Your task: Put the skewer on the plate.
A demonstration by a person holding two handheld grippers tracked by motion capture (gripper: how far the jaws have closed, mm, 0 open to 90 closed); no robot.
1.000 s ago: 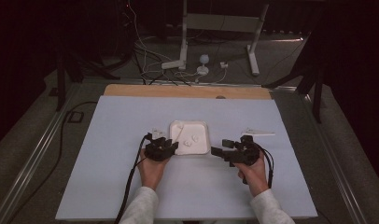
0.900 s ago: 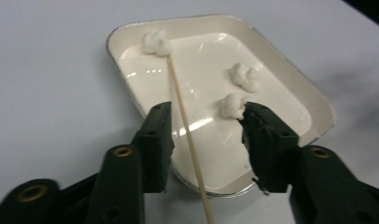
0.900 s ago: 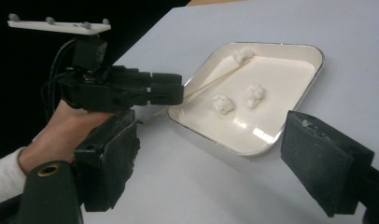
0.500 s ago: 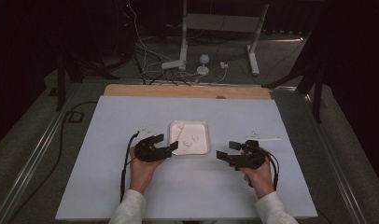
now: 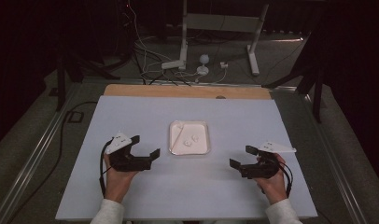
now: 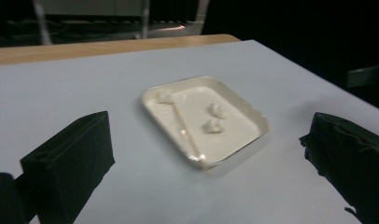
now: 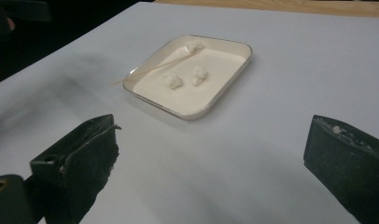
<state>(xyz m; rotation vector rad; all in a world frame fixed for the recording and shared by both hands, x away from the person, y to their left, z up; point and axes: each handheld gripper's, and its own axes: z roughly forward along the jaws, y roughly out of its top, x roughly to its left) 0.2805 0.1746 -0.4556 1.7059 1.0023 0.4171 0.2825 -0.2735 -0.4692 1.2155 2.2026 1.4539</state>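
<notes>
Left gripper [image 5: 143, 148] sits near-left on the pale blue flat counter [image 5: 131, 112], jaws spread wide, nothing between them. Its jaws have just been opening. Left hand [image 5: 116, 179] is behind it at the near edge.

Centre: shallow white rounded-square plastic tray [image 5: 189, 137], flat on the counter between the two grippers, well apart from both. Inside lie a thin pale wooden stick [image 6: 185, 129] lying slantwise from one corner toward the opposite rim, a small white lump at its far end [image 6: 163, 95], and two small white crumbly lumps [image 6: 214, 117] side by side. In the right gripper view the stick tip overhangs the tray rim [image 7: 131, 73].

Right gripper [image 5: 243, 157] is near-right, jaws also released and empty, just been opening too. Right hand [image 5: 274, 182] is under it.

Step in hand, as I judge it: pulling clear after letting go of the tray. To do it well, keep both grippers spread and level, back off sideways and toward the near edge, and don't brush the rim or the overhanging stick, since a knock would likely flick the lumps out.

Versus a second ago: both grippers were right at the tray's left and right sides; now the left has gone out left, the right out right and nearer. Tray looks unmoved.
</notes>
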